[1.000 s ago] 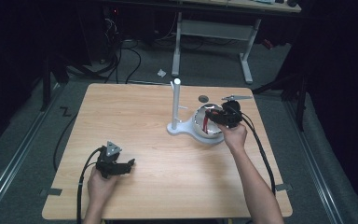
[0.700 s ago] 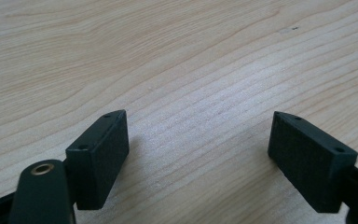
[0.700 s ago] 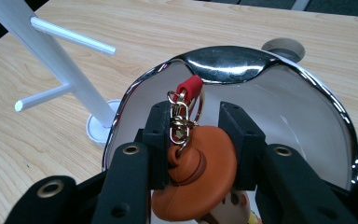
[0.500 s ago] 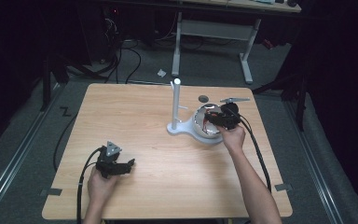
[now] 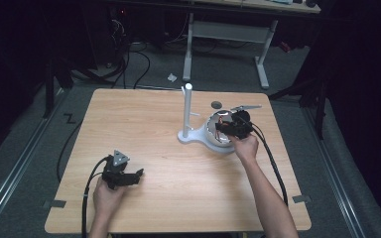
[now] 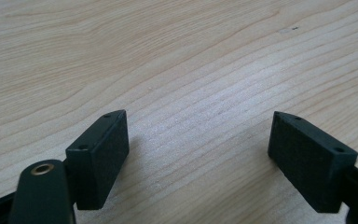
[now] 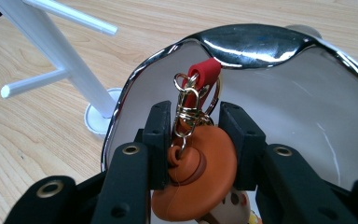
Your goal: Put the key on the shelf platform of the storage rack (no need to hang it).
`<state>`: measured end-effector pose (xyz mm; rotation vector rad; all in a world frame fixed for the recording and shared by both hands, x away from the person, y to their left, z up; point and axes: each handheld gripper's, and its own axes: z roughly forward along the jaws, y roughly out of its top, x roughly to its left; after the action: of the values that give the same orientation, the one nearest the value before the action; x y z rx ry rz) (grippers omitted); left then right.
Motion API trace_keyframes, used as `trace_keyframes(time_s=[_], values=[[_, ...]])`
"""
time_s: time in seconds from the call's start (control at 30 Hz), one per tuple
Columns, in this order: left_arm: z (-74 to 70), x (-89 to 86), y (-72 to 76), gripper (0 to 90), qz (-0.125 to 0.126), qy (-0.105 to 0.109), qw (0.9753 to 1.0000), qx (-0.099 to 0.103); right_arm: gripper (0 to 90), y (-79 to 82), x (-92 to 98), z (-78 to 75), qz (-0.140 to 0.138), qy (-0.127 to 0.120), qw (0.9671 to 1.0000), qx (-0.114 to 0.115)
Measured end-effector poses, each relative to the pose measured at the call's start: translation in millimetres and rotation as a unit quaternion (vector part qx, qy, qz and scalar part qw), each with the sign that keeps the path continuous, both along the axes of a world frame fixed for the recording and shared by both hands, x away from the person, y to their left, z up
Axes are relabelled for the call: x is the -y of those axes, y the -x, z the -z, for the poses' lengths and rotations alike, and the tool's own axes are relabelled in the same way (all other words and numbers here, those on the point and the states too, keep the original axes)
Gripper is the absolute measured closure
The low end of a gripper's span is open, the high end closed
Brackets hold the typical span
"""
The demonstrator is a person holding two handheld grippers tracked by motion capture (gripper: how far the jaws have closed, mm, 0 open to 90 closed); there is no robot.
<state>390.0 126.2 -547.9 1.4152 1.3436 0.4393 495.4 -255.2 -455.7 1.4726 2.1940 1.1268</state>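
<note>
- My right gripper [image 7: 198, 135] is squeezing an orange keychain toy [image 7: 196, 179] inside the shiny bowl [image 7: 261, 44].
- I can't see the toy's bottom.
- My left gripper [image 6: 198, 156] is wide open over the counter [image 6: 177, 56].

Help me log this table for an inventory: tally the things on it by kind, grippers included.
Grippers: 2, left gripper and right gripper
White peg stand: 1
Shiny metal bowl: 1
Orange keychain toy with red strap: 1
Small dark disc: 1
Total: 6
</note>
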Motion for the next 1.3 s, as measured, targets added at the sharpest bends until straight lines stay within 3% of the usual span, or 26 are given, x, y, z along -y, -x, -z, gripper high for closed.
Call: trace_keyframes(time_s=[0.77,1.3], values=[[0.0,0.0,0.1,20.6,0.000,-0.001,1.0000,0.000,64.1,-2.1,-7.1,8.9,-0.014,0.015,0.9997,-0.010],[0.0,0.0,0.1,20.6,0.001,-0.001,1.0000,0.000,51.0,5.0,1.9,-3.4,-0.005,0.022,0.9997,-0.001]])
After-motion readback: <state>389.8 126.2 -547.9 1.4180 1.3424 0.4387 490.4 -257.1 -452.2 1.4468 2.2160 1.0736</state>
